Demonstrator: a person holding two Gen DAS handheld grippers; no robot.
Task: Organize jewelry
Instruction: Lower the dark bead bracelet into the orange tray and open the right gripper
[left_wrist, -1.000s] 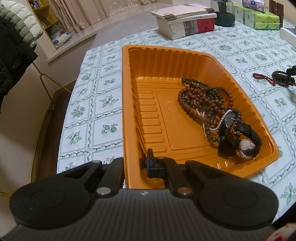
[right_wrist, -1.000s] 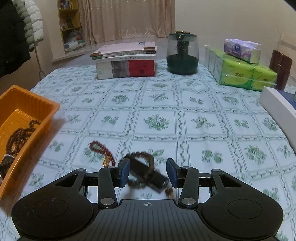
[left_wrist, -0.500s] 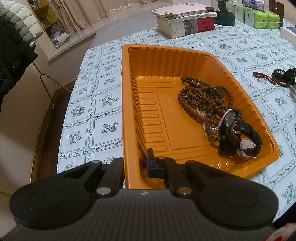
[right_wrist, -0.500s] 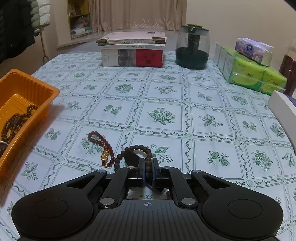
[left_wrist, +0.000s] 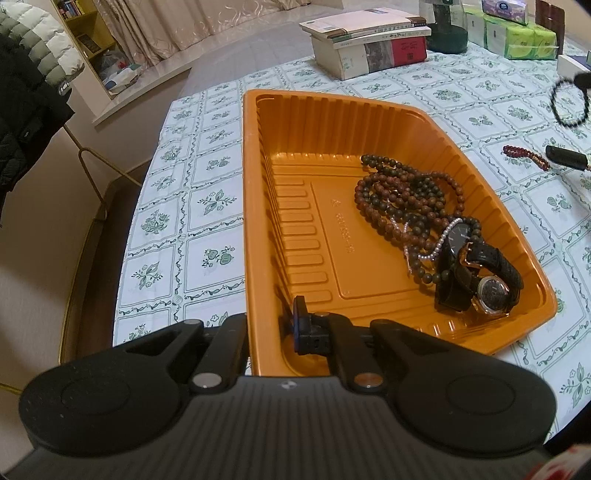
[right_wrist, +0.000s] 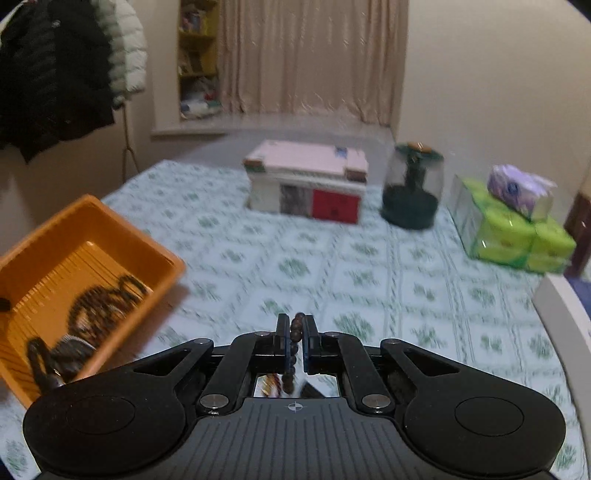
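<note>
An orange tray lies on the tablecloth and holds dark bead necklaces and black watches. My left gripper is shut on the tray's near rim. My right gripper is shut on a dark bead bracelet and holds it above the table; the bracelet hangs in the air at the right edge of the left wrist view. A red bead bracelet and a black bar-shaped object lie on the cloth right of the tray. The tray also shows in the right wrist view.
A stack of books, a dark glass jar and green tissue packs stand at the back of the table. A white box is at the right edge. Coats hang at the left beyond the table.
My right gripper closed on the dark bead bracelet, lifted it off the cloth and swung up and left toward the tray. The left gripper has kept its hold on the tray rim.
</note>
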